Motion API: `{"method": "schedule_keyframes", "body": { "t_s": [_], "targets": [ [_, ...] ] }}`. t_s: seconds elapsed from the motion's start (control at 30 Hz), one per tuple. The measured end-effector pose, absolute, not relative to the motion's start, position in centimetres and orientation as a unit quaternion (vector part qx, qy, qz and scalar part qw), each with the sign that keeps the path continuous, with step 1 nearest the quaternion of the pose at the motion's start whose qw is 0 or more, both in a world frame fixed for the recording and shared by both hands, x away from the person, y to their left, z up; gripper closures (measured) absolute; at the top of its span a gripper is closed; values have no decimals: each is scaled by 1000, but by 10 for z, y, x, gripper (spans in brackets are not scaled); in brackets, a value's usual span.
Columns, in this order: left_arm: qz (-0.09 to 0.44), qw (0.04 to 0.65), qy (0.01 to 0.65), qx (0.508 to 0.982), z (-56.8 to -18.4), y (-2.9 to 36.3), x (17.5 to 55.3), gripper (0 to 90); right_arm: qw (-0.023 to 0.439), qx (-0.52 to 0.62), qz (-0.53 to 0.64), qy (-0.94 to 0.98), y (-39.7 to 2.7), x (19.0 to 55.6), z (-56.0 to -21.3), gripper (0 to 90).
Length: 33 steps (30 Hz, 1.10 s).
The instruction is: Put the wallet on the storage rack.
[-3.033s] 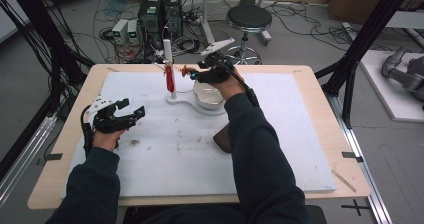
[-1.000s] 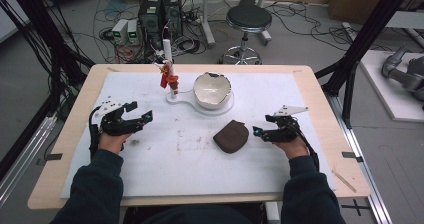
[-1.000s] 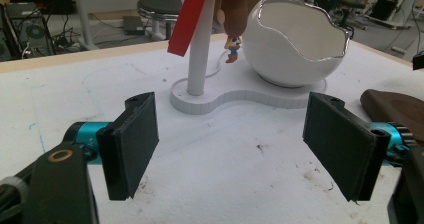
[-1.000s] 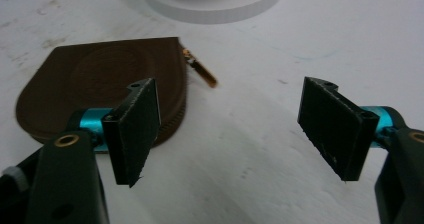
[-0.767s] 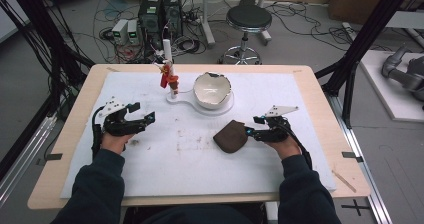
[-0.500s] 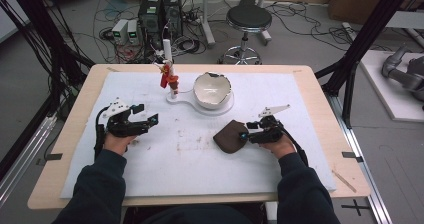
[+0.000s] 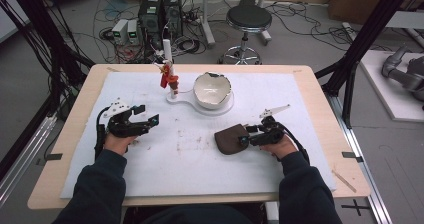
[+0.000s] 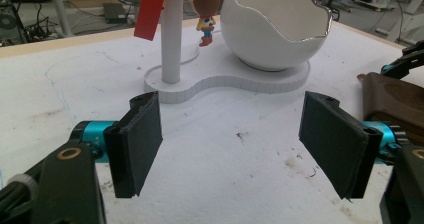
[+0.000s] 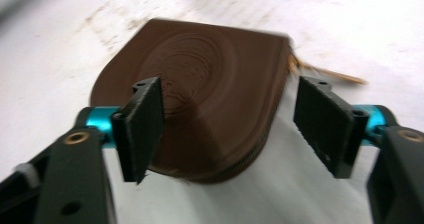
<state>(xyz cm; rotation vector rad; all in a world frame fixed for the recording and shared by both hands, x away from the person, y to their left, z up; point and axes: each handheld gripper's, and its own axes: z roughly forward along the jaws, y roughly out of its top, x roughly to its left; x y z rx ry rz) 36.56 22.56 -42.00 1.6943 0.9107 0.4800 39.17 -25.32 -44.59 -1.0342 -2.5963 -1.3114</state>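
A: Right gripper (image 7: 243, 136) is down at the brown wooden piece (image 7: 231, 139), jaws standing wide and just now opening further. In the right gripper view the wood (image 9: 200, 104) lies flat on the white mat (image 9: 350, 29), partly between the two black jaws, and neither pad presses on it.

B: So nothing gripped. Where does the piece sit against the white bowl (image 7: 212, 90)?

A: On the person's side of the bowl, near its stand and slightly toward the right hand. From above, the bowl's white base plate (image 7: 190, 101) lies between them, not touching the wood.

B: And which way does the piece point?

A: It has one rounded end and one straight-cut end. In the high view the rounded end faces the left gripper (image 7: 147, 120) and the straight end faces the right gripper's body, so the long axis runs roughly across the table, from hand to hand.

B: Left gripper?

A: Open too, jaws well apart and holding nothing. It hovers over bare mat, well to the left of the bowl. Its own camera looks straight at the bowl (image 8: 277, 26), with the white post (image 8: 171, 39) and the red tag (image 8: 151, 11) just beside it, and a small figurine (image 8: 205, 29) behind the post.

B: And the wood from there?

A: Its brown edge (image 8: 387, 101) is at the far right.
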Motion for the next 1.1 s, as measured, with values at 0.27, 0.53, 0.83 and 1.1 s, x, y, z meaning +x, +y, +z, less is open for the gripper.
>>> {"method": "schedule_keyframes", "body": {
  "t_s": [0.27,0.53,0.83,1.1],
  "targets": [
    [200,547,383,717,-421,223,366,252,54,-347,-409,-842,-250,389,-446,371],
    [177,550,369,728,-422,211,366,258,13,-312,-403,-860,-242,381,-440,439],
    [109,565,318,754,-423,169,363,327,-51,-277,-396,-874,-225,370,-435,479],
    [77,551,281,782,-430,131,361,327,-121,-243,-387,-881,-208,360,-431,490]
  ]
}}
